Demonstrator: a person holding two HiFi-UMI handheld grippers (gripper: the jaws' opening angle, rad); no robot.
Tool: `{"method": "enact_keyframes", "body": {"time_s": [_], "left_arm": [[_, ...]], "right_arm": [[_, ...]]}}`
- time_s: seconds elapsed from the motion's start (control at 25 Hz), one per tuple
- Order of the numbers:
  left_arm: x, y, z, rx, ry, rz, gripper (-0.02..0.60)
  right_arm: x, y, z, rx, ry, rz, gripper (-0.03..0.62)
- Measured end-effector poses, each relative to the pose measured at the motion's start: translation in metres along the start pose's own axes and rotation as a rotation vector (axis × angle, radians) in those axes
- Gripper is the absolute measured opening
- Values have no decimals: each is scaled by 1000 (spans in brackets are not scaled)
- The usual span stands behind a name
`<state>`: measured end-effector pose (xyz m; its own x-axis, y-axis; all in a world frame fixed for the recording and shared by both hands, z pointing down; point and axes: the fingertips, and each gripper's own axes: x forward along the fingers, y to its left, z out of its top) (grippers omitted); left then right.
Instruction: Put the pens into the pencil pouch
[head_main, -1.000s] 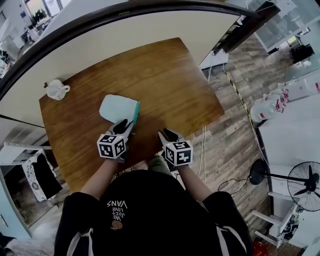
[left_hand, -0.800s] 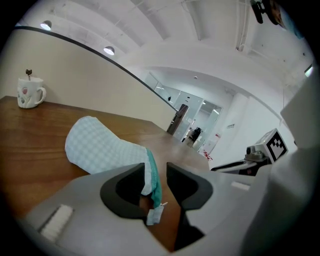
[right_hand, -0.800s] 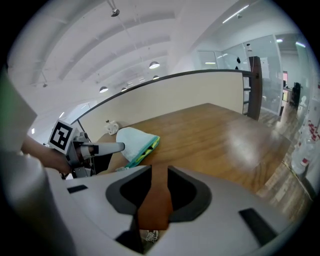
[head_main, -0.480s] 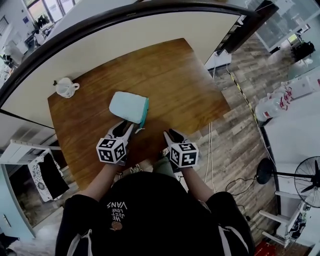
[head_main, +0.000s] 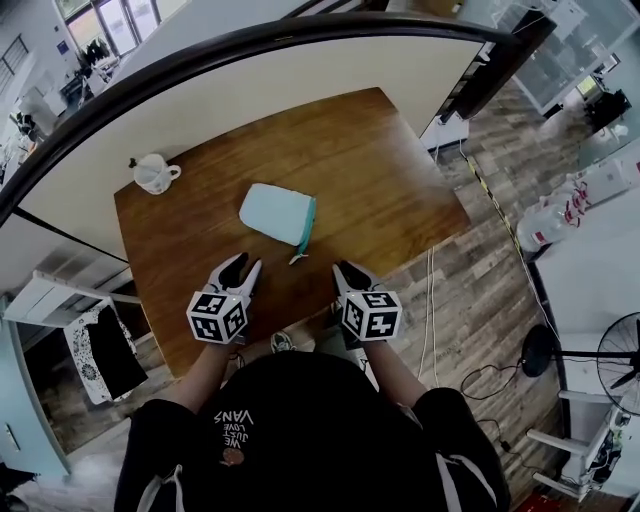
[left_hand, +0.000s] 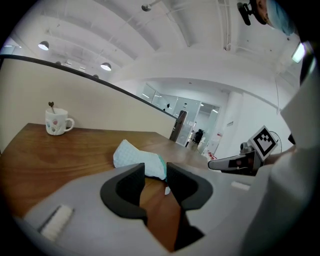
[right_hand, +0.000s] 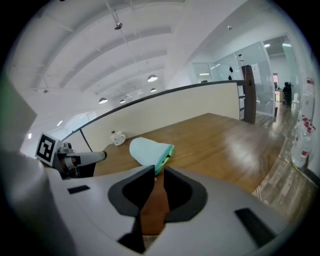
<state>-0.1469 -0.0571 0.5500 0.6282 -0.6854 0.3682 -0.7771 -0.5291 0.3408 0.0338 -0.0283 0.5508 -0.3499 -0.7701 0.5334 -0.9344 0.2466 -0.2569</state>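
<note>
A light teal pencil pouch (head_main: 277, 212) lies in the middle of the wooden table (head_main: 380, 170), its green zipper edge facing right and a small white pull (head_main: 298, 259) trailing toward me. No pen shows in any view. My left gripper (head_main: 240, 270) hovers over the near table edge, short of the pouch (left_hand: 137, 159), open and empty. My right gripper (head_main: 348, 270) is level with it, to the right. Its jaws have just been closing; a narrow gap remains with nothing in it. The pouch (right_hand: 150, 150) lies ahead of it.
A white mug (head_main: 152, 173) with a spoon stands at the table's far left corner. A curved cream partition (head_main: 300, 60) borders the far side. Cables (head_main: 430, 300) run over the wood floor on the right, and a white rack (head_main: 85, 350) stands on the left.
Both grippers have drawn back from the pouch toward the near table edge. The left one was at the pouch's near end; a gap now separates them. The pouch stays put.
</note>
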Motion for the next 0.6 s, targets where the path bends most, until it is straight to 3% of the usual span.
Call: {"method": "enact_keyframes", "body": {"time_s": [0.32,0.6], "left_arm": [[-38,4,-1,57,-28,42,118],[-58,1,2,80,-63,58,48]], "right_arm": [[-2,36,14,-22,-63,42,40],[-2,62,21,-50,-86,98,14]]}}
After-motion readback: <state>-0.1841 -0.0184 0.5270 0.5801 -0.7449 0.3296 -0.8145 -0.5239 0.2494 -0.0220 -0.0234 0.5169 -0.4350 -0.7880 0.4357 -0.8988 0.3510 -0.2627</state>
